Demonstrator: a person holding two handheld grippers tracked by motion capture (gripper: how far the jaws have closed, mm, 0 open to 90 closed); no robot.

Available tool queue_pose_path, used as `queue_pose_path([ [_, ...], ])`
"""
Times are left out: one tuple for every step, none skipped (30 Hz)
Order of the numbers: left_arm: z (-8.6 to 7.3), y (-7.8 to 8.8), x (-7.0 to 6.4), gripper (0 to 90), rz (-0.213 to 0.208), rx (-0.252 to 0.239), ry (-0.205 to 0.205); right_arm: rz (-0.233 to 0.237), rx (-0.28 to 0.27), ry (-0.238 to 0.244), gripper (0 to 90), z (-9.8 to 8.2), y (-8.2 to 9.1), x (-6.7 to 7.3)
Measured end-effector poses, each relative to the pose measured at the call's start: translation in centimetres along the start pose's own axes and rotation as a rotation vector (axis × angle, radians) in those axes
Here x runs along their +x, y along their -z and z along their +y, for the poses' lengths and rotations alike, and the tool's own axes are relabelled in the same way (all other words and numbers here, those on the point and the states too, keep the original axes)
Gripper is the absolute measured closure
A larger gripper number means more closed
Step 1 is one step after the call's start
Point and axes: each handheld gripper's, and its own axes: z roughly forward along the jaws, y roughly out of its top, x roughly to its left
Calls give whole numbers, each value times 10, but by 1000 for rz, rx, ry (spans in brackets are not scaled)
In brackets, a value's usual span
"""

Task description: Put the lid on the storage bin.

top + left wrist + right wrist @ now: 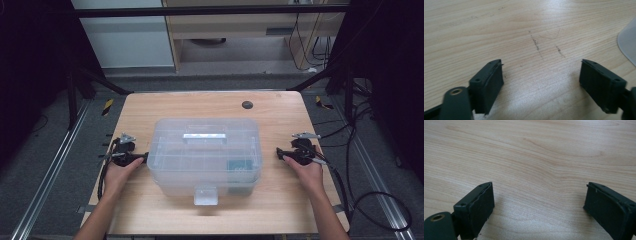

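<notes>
A clear plastic storage box (206,155) with a lid, a top handle and a front latch (205,195) sits shut in the middle of the wooden table (150,107). Something dark teal shows through its right front corner. My left gripper (141,158) rests on the table just left of the box, open, nothing between its jaws; a corner of the box (627,42) shows at the right of the left gripper view. My right gripper (280,154) lies a short way right of the box, open over bare wood (536,170).
A round dark grommet (247,105) sits near the table's far edge. Black cables trail off both table sides. Metal frame bars and floor rails flank the table; a cabinet stands behind it.
</notes>
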Motion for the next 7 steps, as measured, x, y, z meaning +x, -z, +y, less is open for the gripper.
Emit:
queue_pose_path([
  [0, 0, 0, 156, 12, 4, 4, 3, 6, 1, 57, 0, -1, 1],
  [0, -1, 0, 136, 23, 10, 11, 2, 8, 1, 52, 0, -1, 2],
  [0, -1, 0, 95, 23, 10, 11, -1, 10, 0, 40, 0, -1, 2],
  [0, -2, 0, 56, 44, 31, 29, 3, 13, -2, 29, 0, -1, 3],
  [0, -2, 0, 32, 44, 31, 29, 3, 13, -2, 29, 0, -1, 3],
  [0, -2, 1, 23, 48, 34, 42, -4, 16, 1, 22, 0, -1, 4],
  [0, -2, 0, 23, 55, 35, 46, -4, 16, 1, 22, 0, -1, 4],
])
